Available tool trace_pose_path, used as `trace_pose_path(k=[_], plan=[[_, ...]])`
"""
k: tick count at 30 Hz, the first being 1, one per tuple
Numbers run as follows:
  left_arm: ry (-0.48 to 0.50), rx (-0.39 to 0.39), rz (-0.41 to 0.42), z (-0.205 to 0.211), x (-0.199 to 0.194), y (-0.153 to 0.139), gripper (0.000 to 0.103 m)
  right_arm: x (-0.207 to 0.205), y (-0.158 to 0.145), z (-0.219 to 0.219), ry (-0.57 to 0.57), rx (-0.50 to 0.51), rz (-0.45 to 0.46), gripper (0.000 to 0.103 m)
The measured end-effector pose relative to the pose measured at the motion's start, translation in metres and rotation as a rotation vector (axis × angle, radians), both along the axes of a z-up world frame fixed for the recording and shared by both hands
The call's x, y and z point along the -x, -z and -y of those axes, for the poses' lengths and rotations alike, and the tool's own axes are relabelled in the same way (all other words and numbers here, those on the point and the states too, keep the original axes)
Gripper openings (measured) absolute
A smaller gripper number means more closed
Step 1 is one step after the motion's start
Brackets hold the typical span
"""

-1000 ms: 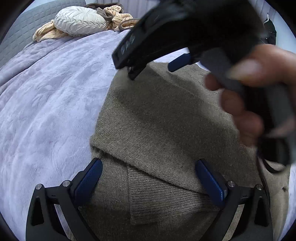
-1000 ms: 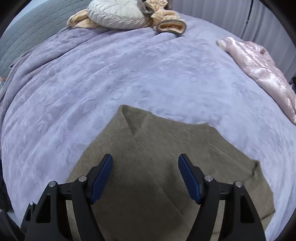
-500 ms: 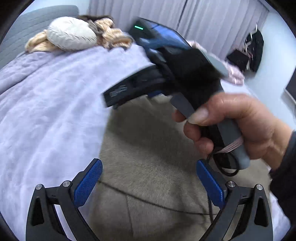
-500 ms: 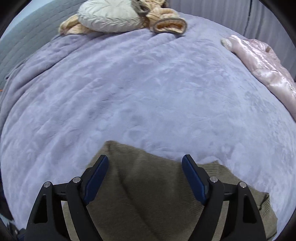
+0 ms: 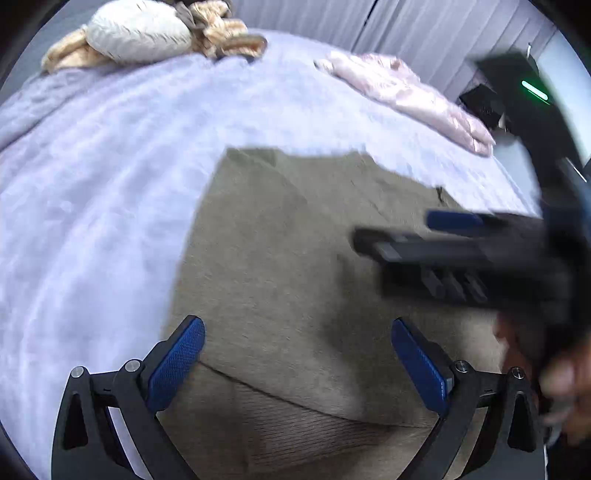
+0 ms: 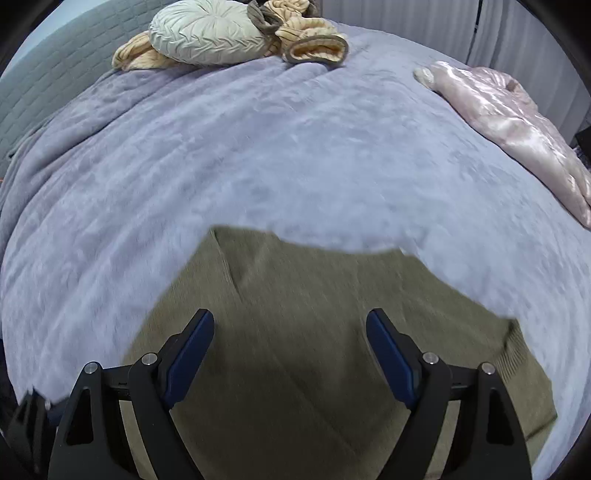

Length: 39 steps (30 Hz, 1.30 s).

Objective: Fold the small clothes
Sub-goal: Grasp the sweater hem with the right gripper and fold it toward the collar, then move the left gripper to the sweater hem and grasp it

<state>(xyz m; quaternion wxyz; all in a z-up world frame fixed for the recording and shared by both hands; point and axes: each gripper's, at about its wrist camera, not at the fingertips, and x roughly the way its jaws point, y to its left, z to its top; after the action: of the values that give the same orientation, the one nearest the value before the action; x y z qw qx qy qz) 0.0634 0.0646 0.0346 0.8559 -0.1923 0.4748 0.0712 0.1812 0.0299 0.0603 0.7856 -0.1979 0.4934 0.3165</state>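
Note:
An olive knit sweater (image 5: 280,266) lies folded flat on the lavender bedspread (image 5: 92,206), its ribbed hem nearest me. My left gripper (image 5: 299,363) hovers open over the hem end, with nothing between its blue pads. In the left wrist view my right gripper (image 5: 402,236) comes in blurred from the right, above the sweater's right side, with a hand (image 5: 557,380) on its handle. The right wrist view shows the right gripper (image 6: 290,354) open over the sweater (image 6: 314,295), its pads clear of the cloth.
A round cream pillow (image 6: 210,31) and a crumpled beige garment (image 6: 310,44) lie at the head of the bed. Along the bed's right edge lies a pink satin garment (image 6: 517,122). Grey curtains (image 5: 424,33) hang behind, and a quilted headboard (image 6: 48,77) stands at the left.
In the left wrist view the right gripper has swung from the sweater's far end across to its right side. The left view has lifted and shows more of the bed. The right jaws stand slightly wider.

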Motion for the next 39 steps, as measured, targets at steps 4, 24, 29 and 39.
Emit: trace_pose_path(k=[4, 24, 29, 39], plan=[[0.047, -0.224, -0.089, 0.035, 0.0, 0.016, 0.102, 0.022, 0.009, 0.056, 0.07, 0.092, 0.019, 0.087], [0.128, -0.284, -0.105, 0.096, 0.103, 0.015, 0.102, 0.149, 0.018, 0.231, 0.368, -0.174, -0.011, 0.087], [0.132, -0.27, -0.104, 0.092, 0.121, 0.013, 0.102, 0.185, 0.031, 0.227, 0.314, -0.067, 0.064, 0.088], [0.147, -0.264, -0.086, 0.1, 0.161, 0.015, 0.102, 0.262, 0.036, 0.262, 0.258, -0.04, 0.136, 0.089]])
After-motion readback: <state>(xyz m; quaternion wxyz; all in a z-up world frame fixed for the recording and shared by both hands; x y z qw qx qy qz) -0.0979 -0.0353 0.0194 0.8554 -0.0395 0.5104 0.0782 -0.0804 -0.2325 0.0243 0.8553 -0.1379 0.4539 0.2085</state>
